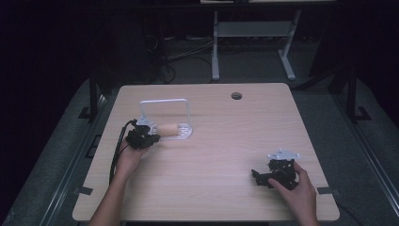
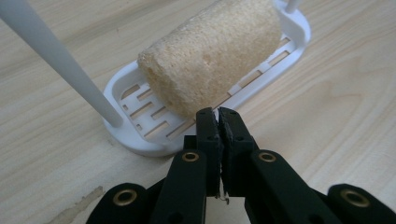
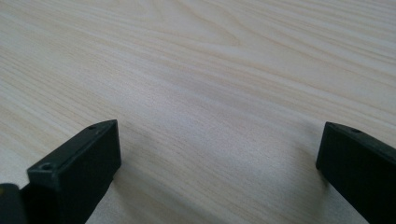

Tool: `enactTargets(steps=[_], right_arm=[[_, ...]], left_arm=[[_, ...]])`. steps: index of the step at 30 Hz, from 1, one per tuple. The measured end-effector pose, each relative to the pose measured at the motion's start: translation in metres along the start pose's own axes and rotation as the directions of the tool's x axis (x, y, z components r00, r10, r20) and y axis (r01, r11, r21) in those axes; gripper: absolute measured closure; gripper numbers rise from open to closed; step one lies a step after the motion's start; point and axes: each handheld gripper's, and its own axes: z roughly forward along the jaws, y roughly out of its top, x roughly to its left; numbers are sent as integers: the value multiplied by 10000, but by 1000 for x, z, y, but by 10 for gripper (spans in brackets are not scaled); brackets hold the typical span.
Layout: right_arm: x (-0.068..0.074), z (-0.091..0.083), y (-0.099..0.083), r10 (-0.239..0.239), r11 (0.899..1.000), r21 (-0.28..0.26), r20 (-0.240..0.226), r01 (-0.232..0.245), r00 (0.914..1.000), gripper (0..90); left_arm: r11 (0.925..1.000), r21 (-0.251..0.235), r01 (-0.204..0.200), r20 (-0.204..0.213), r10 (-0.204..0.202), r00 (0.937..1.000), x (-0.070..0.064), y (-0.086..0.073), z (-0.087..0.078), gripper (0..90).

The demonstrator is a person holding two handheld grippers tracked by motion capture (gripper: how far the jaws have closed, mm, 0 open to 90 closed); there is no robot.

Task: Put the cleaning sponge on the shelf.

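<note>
Loofah (image 2: pixel 212 53) lies in the white tray (image 2: pixel 140 140); left hand-held gripper (image 2: pixel 218 116) seems pinched together just beside it, right hand-held gripper (image 3: pixel 219 154) spread apart.

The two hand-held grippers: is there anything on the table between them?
No. In the high view, bare wooden table separates the left hand-held gripper, by the sponge roll, from the right hand-held gripper.

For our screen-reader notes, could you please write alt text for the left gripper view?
Shut black tongs point at the near end of a tan sponge roll lying on a white slotted tray. The tray sits on a pale wooden table, with a white rod rising at left.
</note>
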Motion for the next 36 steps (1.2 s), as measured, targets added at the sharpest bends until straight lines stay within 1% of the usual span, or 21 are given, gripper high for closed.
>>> enactTargets(steps=[6, 8, 10, 12, 14, 16, 17, 19, 21, 23, 24, 27, 29, 31, 36], right_arm=[[0, 0, 0, 0, 10000, 1, -1, 0, 10000, 0], [0, 0, 0, 1, 10000, 1, 0, -1, 10000, 0], [0, 0, 0, -1, 10000, -1, 0, 1, 10000, 0], [0, 0, 0, -1, 10000, -3, -1, 1, 10000, 0], [0, 0, 0, -6, 10000, -5, 1, 6, 10000, 0], [0, 0, 0, -7, 10000, 0, 0, 7, 10000, 0], [0, 0, 0, -8, 10000, -3, 1, 8, 10000, 0], [0, 0, 0, -8, 10000, -3, -1, 8, 10000, 0], [0, 0, 0, -8, 10000, -4, -1, 8, 10000, 0], [0, 0, 0, -4, 10000, -3, 1, 4, 10000, 0], [0, 0, 0, -13, 10000, -4, 1, 13, 10000, 0], [0, 0, 0, -11, 10000, -3, 2, 11, 10000, 0], [0, 0, 0, -16, 10000, 1, 1, 16, 10000, 0], [0, 0, 0, -24, 10000, 1, 1, 24, 10000, 0], [0, 0, 0, -15, 10000, 3, -2, 15, 10000, 0]], left_arm=[[10000, -37, -44, 197, 45, 9998, -5, -4, -8, 833], [9999, -122, 36, 301, -32, 9995, -6, -6, -11, 806], [9999, -132, 4, 334, 0, 9994, -8, -9, -14, 759], [9999, -150, 3, 403, 3, 9992, -10, -10, -18, 695], [9996, -274, -38, 353, 47, 9994, -13, -11, -21, 611], [9998, -223, -3, 481, 14, 9988, -15, -13, -22, 525], [9998, -209, 4, 478, 6, 9989, -17, -14, -22, 478], [9997, -210, -123, 397, 131, 9991, -20, -17, -24, 421], [9996, -243, -150, 355, 158, 9992, -22, -19, -26, 352], [9995, -330, 21, 407, -7, 9992, -23, -20, -27, 302], [9995, -316, 34, 440, -20, 9990, -24, -21, -28, 265], [9993, -336, -133, 330, 144, 9994, -28, -25, -31, 206], [9991, -394, -168, 251, 178, 9995, -30, -29, -34, 182], [9991, -401, -121, 225, 130, 9997, -32, -33, -37, 172], [9983, -522, -264, 175, 273, 9995, -38, -48, -46, 152]])
